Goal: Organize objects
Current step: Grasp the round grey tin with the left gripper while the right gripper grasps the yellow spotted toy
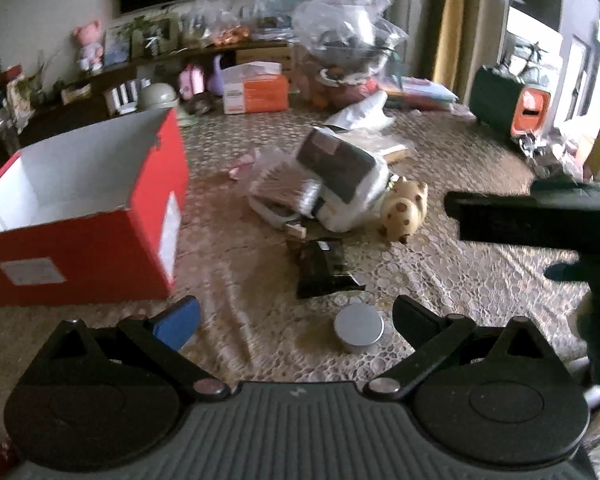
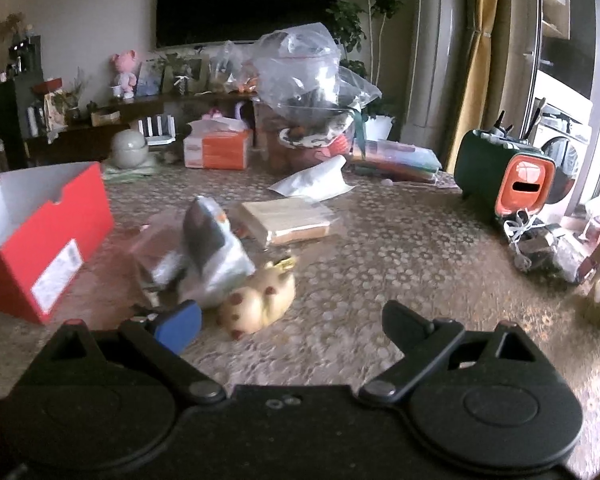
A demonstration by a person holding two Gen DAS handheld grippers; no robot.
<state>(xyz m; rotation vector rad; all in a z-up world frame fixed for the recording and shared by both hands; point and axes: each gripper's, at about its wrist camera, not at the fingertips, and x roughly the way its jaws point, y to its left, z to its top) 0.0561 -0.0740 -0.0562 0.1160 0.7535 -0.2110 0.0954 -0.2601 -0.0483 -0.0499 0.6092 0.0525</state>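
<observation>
Clutter on the lace-covered table (image 1: 440, 280) sits ahead of both grippers, nothing grasped. Left gripper (image 1: 296, 320): jaws spread wide, released; a small silver round tin (image 1: 359, 328) lies just ahead betw. the fingertips, nearer the right finger, not touched. Beyond it a black foil packet (image 1: 324, 268), then a spotted cream toy animal (image 1: 406, 210) leaning vs. a pile of plastic-wrapped packages (image 1: 332, 176). Red shoebox (image 1: 80, 216), lid off, white inside, stands ahead-left of the jaws. Right gripper (image 2: 292, 324): jaws also wide, released, empty; the toy animal (image 2: 260, 300) lies just ahead, closer to its left blue-tipped finger, w/ the wrapped pile (image 2: 208, 248) behind it and the shoebox (image 2: 40, 240) far left. Flat tan packet (image 2: 288, 216) further ahead; green/orange container (image 2: 500, 176) far ahead-right. Tissue box (image 2: 216, 148) and clear bags (image 2: 304, 76) at the back edge.
</observation>
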